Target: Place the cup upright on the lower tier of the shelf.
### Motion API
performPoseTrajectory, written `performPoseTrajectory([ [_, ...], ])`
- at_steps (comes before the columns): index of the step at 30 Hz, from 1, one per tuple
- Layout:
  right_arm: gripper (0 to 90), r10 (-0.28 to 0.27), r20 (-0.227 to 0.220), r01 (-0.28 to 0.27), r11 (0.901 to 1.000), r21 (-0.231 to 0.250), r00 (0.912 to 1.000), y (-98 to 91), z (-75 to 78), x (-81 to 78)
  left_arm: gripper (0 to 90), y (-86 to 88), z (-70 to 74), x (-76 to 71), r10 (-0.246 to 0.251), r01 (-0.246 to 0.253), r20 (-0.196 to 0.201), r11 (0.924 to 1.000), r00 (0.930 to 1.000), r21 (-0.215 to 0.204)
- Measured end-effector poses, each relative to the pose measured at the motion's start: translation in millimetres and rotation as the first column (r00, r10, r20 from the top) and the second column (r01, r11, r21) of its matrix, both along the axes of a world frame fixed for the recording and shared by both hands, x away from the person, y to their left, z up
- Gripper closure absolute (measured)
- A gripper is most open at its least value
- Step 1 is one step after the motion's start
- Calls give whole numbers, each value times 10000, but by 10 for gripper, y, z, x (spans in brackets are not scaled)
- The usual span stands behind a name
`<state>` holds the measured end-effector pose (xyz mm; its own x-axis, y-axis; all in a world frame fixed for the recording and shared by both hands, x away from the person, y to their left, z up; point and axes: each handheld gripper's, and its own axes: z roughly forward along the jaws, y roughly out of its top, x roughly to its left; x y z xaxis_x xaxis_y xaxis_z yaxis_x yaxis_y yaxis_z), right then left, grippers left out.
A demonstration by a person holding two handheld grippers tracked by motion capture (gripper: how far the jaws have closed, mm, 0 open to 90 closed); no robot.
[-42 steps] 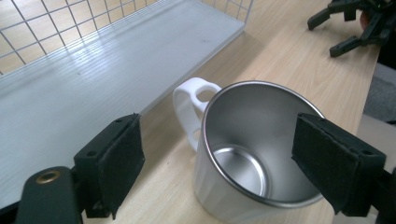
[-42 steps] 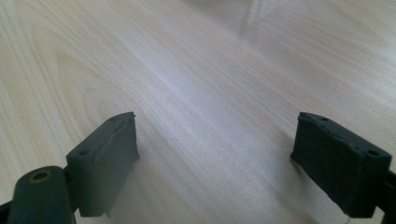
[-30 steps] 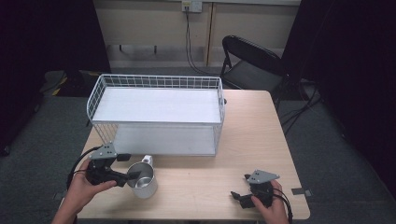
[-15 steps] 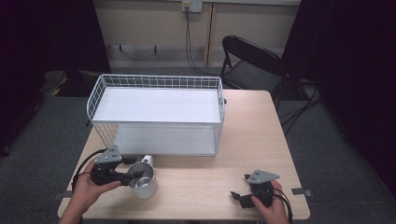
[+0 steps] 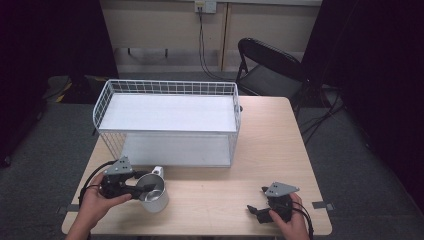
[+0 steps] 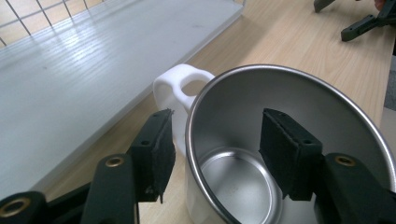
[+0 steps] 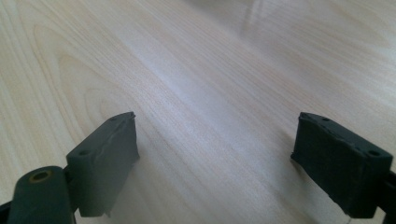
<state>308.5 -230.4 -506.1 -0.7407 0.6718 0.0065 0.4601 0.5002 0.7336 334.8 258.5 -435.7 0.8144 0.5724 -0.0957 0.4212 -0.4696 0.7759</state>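
A steel mug (image 5: 154, 197) with a white handle (image 5: 157, 171) stands upright on the table's front left, just before the wire basket (image 5: 165, 87). My left gripper (image 5: 144, 189) reaches it from the left. In the left gripper view one pad (image 6: 161, 149) is outside the mug (image 6: 233, 172) near the handle (image 6: 180, 86), and the other pad (image 6: 287, 154) is inside. The jaws have just been closing with the rim between them, and a gap still shows at each pad. My right gripper (image 5: 254, 210) rests open on the front right, with bare wood between its jaws (image 7: 217, 126).
The white wire basket with a white shelf board (image 6: 70, 70) takes up the table's back left. A black folding chair (image 5: 270, 70) stands behind the table (image 5: 270, 145). The right gripper's jaws (image 6: 359, 25) appear far off in the left gripper view.
The left gripper has edged right onto the mug's rim and its jaws have narrowed around the wall. The right hand and the mug have stayed put.
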Motion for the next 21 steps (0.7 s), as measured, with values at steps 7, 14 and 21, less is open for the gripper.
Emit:
performPoseTrajectory([
  [7,131,5,-8,-5,10000,4,10000,0,0,0,563,-7,-16,5,26,-25,-100,9999,9999,102],
  [14,131,12,-7,-12,10000,3,10000,-1,0,0,617,-12,-29,-1,125,-124,-48,9997,9999,221],
  [21,131,12,-10,-12,10000,1,10000,-1,0,0,708,-16,-28,0,425,-423,-60,9987,9991,291],
])
